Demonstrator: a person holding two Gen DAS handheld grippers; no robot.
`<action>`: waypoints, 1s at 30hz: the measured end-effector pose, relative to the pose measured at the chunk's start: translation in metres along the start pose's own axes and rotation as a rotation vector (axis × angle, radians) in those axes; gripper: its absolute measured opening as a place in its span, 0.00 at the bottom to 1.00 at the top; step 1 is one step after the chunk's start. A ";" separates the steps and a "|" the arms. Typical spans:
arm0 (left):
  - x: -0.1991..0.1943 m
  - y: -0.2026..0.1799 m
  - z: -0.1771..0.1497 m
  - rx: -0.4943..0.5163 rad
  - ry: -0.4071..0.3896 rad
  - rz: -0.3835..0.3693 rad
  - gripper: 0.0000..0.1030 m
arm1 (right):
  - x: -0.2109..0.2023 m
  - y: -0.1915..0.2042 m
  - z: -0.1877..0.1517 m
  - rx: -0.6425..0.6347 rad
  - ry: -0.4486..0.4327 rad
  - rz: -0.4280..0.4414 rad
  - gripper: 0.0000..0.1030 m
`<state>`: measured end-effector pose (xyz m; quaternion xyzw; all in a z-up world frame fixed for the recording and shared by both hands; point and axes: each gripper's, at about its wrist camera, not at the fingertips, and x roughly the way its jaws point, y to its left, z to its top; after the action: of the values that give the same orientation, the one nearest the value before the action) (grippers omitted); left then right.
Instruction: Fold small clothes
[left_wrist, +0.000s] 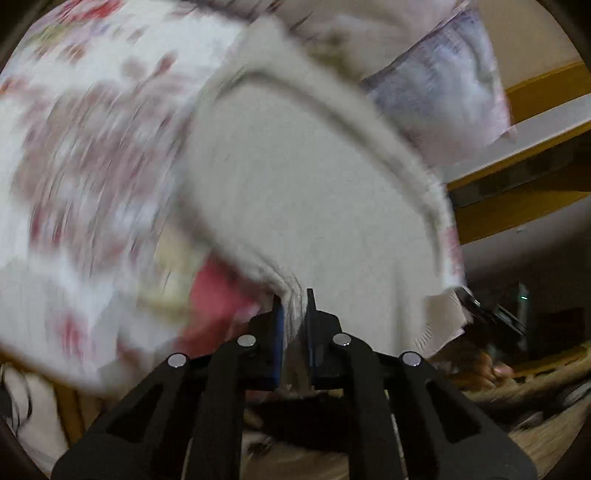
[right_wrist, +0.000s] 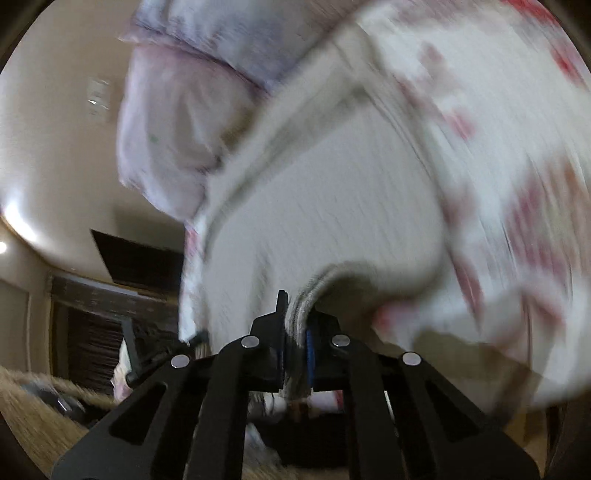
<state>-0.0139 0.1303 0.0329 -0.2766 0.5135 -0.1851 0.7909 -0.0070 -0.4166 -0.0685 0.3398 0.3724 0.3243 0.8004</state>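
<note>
A small white ribbed garment (left_wrist: 295, 192) is held up in the air, stretched between both grippers. My left gripper (left_wrist: 293, 301) is shut on one bunched edge of it. My right gripper (right_wrist: 297, 306) is shut on the other bunched edge of the same garment (right_wrist: 314, 206). The right gripper (left_wrist: 476, 306) also shows at the garment's far corner in the left wrist view. The left gripper (right_wrist: 195, 338) shows likewise at the far corner in the right wrist view. Both views are blurred by motion.
A floral white and red bedsheet (left_wrist: 85, 147) lies behind the garment, also in the right wrist view (right_wrist: 498, 155). A pale lilac pillow (left_wrist: 450, 96) sits by a yellow wooden frame (left_wrist: 535, 88). A pink cloth (left_wrist: 214, 295) lies on the bed.
</note>
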 end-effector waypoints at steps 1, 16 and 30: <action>-0.004 -0.002 0.016 0.012 -0.033 -0.017 0.09 | 0.001 0.004 0.012 -0.011 -0.024 0.017 0.08; 0.045 0.017 0.222 -0.016 -0.221 0.148 0.68 | 0.074 0.010 0.174 0.049 -0.284 -0.156 0.80; 0.084 -0.022 0.214 -0.180 -0.177 -0.139 0.14 | 0.032 -0.018 0.152 0.071 -0.260 -0.125 0.80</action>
<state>0.2152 0.1175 0.0551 -0.3965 0.4357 -0.1678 0.7904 0.1387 -0.4476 -0.0197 0.3832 0.2975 0.2136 0.8480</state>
